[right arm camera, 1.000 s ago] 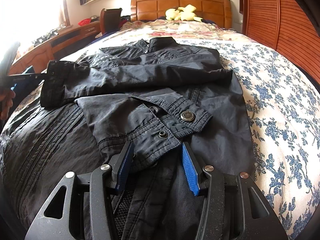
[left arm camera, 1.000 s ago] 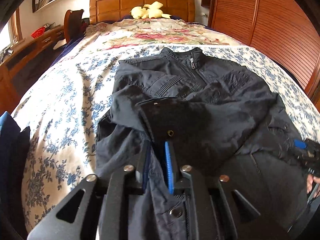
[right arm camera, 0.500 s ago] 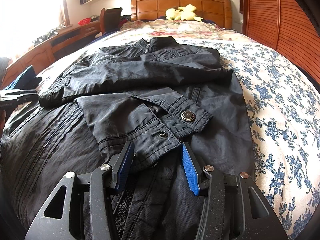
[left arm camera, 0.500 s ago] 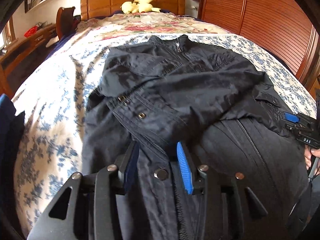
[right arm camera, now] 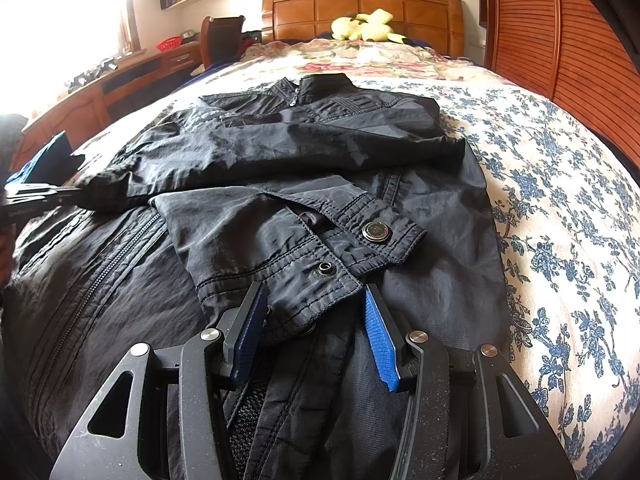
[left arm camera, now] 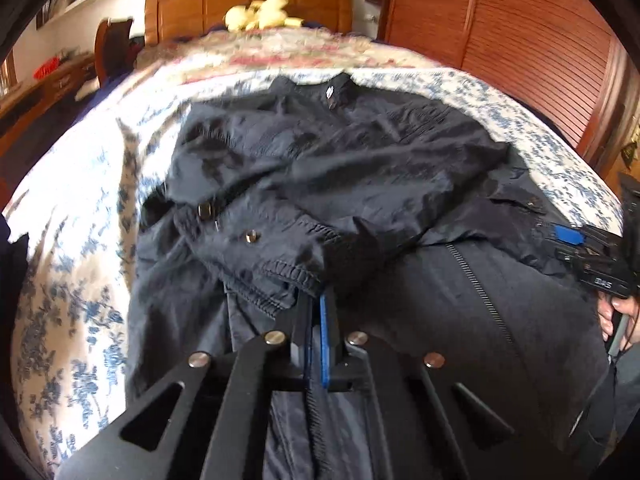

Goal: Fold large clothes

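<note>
- Jaws: left gripper (left arm camera: 318, 320) has just been closing, now clenched at the jacket's (right arm camera: 280, 184) hem w/ fabric bunched at the tips; actual pinch not clear. Right gripper (right arm camera: 316, 320) jaws apart, astride the snap cuff (right arm camera: 320, 256), pads not pressing.
- Jacket lies zipped, collar toward the headboard end of the bed (right arm camera: 560, 208), hem at the foot edge; both sleeves crossed over the chest.
- Advice, judged: confirm hem is truly caught on left before lifting; right shd take the hem, not the loose cuff.
- Lift both corners level, carry toward collar; sleeves may slip out.
</note>
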Available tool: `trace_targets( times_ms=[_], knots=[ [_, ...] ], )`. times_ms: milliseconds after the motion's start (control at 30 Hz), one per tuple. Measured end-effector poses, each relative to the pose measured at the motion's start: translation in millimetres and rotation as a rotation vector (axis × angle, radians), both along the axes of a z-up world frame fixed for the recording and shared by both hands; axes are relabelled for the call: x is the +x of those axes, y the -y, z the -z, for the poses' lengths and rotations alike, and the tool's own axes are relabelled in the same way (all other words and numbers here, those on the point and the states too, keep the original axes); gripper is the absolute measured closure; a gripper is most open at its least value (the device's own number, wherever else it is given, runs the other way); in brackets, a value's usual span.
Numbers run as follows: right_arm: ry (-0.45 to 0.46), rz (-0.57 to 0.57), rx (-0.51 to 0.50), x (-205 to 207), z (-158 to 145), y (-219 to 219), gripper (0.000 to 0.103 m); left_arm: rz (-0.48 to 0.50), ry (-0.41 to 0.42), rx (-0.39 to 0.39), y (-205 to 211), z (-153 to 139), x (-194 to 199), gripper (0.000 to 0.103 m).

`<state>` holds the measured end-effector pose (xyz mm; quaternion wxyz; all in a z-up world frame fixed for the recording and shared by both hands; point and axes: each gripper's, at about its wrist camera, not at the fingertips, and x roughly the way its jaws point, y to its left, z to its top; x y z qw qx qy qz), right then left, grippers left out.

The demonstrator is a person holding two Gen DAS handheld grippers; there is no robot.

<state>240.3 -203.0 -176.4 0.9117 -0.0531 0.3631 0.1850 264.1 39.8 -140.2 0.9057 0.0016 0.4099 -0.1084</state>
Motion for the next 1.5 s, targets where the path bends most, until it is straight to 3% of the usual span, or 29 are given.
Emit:
trace_targets(
  times_ms=[133, 433, 633, 1067, 1500],
  knots=[
    [0.000, 0.000, 0.000, 0, 0, 0, 0.053, 0.015, 0.043, -0.033, 3, -19, -25, 0.103],
    [-0.001, 0.000, -0.002, 0, 0, 0, 0.053, -0.017, 0.049, 0.009, -2, -25, -44, 0.098],
    [0.000, 0.000, -0.001, 0, 0, 0, 0.053, -0.084, 0.071, 0.036, -30, -29, -66, 0.075],
    [-0.004, 0.000, -0.006, 1, 1, -1, 0.053, -0.213, -0.029, 0.081, -94, 7, -112, 0.067],
    [-0.004, 0.000, -0.005, 1, 1, -2, 0.053, -0.232, -0.085, 0.115, -111, 33, -112, 0.062]
  ],
)
